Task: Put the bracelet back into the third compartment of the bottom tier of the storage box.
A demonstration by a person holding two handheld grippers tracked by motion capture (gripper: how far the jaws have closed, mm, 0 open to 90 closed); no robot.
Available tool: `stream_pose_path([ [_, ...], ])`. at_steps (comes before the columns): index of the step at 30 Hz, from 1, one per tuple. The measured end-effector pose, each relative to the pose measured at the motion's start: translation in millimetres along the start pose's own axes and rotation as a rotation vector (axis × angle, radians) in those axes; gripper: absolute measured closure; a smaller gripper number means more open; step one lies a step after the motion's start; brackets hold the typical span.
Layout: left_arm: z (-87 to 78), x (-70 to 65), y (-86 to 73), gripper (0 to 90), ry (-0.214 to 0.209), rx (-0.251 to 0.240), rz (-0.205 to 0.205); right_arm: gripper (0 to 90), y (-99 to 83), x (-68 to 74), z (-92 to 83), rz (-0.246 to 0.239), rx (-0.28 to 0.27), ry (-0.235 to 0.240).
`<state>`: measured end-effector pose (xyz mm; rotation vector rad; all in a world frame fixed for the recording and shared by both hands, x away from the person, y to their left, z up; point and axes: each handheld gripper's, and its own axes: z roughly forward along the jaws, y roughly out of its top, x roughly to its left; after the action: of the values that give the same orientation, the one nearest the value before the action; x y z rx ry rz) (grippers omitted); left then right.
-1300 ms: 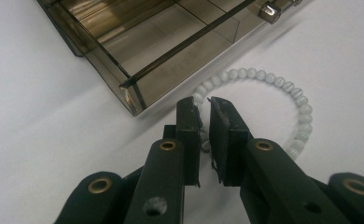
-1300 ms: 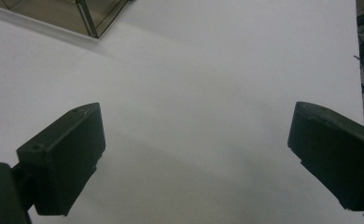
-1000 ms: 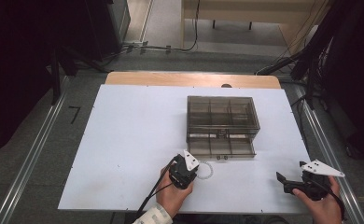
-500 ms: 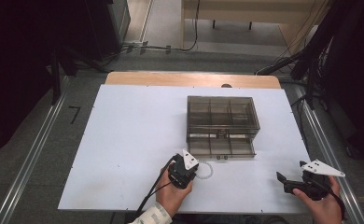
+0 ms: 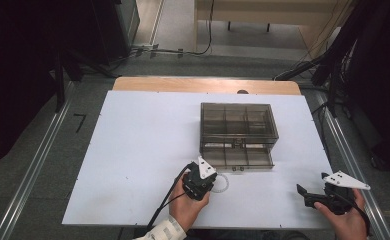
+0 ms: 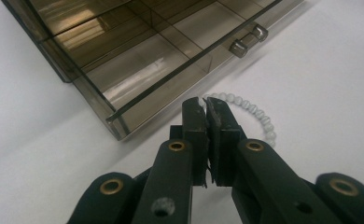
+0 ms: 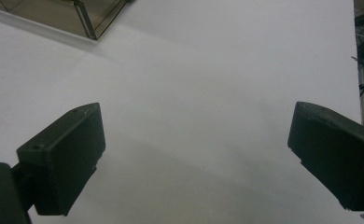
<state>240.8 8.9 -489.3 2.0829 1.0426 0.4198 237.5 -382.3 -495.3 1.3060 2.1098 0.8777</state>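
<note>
On a white table (image 5: 133, 150) before a smoky clear compartment box (image 5: 237, 131), the left gripper (image 6: 205, 105) has barely moved, jaws pinching the bead bracelet (image 6: 259, 119) just beside the box front, so lifting looks next, while the right gripper (image 7: 194, 154) waits spread wide.

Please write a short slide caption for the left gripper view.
Left gripper shut on bead bracelet beside smoked clear box.
</note>
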Motion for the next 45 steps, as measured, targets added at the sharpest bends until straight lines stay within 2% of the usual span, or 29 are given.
stream_pose_path([
  [33, -14.0, -15.1, 36.8, 87.7, -0.084, -0.034, 0.046, 2.5, 0.5, -0.3, 0.5, 0.001, -0.001, 0.002],
  [45, -14.2, -18.8, 50.0, 87.7, -0.096, -0.050, 0.053, 2.5, 0.5, -0.9, 0.4, -0.001, -0.003, 0.002],
])
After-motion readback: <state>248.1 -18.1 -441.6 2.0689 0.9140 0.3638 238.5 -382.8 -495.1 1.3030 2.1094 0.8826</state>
